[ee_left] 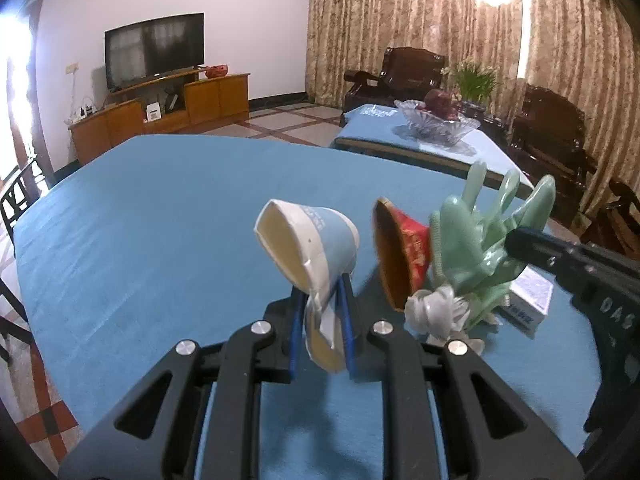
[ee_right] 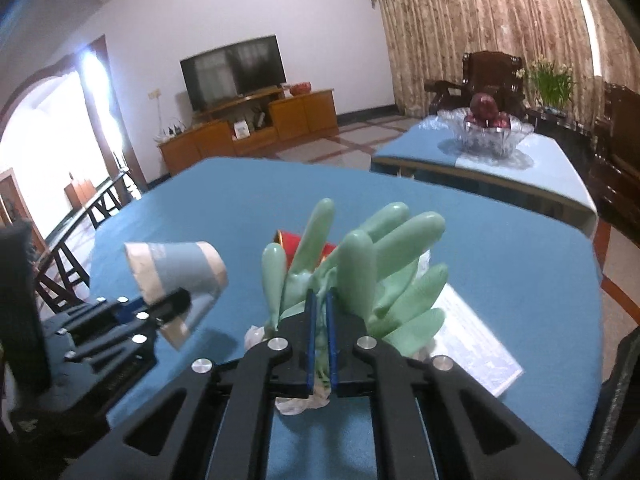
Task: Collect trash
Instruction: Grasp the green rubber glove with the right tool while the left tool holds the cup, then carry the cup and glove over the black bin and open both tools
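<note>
1. A living room: a round table [ee_left: 140, 208] under a blue cloth fills the foreground of both views. A second, cloth-covered table with a glass fruit bowl [ee_right: 484, 132] stands beyond it, and a television [ee_left: 154, 50] on a wooden cabinet sits against the far wall.
2. Nearest the table's front edge, the left gripper [ee_left: 322, 320] has its jaws narrowed onto a crushed pale-blue paper cup [ee_left: 308, 240]. The cup is pinched at its flattened lower part and held clear of the cloth, mouth turned away, probably so it can be carried off.
3. Just right of that cup, the right gripper [ee_right: 320, 320] has its jaws drawn tight on a bunch of green rubber gloves [ee_right: 360, 264], whose fingers splay upward. A wad of white crumpled plastic [ee_left: 436, 308] hangs at the gloves' cuff.
4. Behind the gloves, a red paper cup [ee_left: 404, 256] shows. Whether it rests on the cloth or rides up with the bundle, I cannot tell.
5. Under the gloves lies a flat white box [ee_right: 476, 340].
6. The left view alone shows the red cup's brown inside; the right view shows only its rim behind the gloves. The right view alone shows the box's full top face.
</note>
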Demonstrator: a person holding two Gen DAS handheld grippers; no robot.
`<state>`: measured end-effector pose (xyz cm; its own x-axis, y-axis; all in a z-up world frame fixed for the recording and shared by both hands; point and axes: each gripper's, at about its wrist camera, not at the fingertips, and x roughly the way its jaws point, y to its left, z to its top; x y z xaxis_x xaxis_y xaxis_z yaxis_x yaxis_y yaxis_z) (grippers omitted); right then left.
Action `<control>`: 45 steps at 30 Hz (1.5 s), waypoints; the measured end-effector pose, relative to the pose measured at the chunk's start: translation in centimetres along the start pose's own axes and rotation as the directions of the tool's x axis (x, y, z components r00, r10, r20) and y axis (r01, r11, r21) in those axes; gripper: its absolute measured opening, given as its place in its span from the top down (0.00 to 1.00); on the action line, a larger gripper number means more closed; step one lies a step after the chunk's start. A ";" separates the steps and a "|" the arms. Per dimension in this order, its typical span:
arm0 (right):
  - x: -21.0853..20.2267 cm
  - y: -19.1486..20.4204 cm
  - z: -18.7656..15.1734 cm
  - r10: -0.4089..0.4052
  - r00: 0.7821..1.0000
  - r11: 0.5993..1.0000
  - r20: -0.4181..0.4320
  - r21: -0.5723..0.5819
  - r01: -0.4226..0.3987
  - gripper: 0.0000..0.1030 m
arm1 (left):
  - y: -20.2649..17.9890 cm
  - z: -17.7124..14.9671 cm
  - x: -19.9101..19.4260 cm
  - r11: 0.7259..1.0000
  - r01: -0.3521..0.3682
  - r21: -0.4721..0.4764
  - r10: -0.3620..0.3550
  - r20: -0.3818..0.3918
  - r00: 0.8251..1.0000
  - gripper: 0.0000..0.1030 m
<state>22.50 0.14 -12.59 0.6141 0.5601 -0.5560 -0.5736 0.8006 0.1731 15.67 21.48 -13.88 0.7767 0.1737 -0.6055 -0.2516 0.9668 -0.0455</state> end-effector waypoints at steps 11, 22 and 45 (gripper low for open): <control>-5.9 -1.0 1.9 -0.004 0.995 1.000 0.099 0.011 0.003 0.95 | -3.3 1.9 -3.6 0.998 0.050 0.037 -0.053 0.069 0.996 0.85; -12.1 -4.0 1.8 -0.098 0.983 0.995 0.158 0.028 0.095 0.95 | -8.8 2.8 -6.4 0.985 0.145 0.096 -0.154 0.095 0.983 0.85; -24.3 -16.2 -3.6 -0.413 0.899 0.900 0.148 0.216 0.378 0.95 | -29.9 0.4 -6.8 0.849 0.437 0.297 -0.460 0.008 0.888 0.85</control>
<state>14.94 -27.23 -4.80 0.8691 0.2042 -0.4505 -0.1672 0.9785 0.1209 18.10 -8.56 -8.09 0.8099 -0.2887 -0.5105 0.2970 0.9525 -0.0674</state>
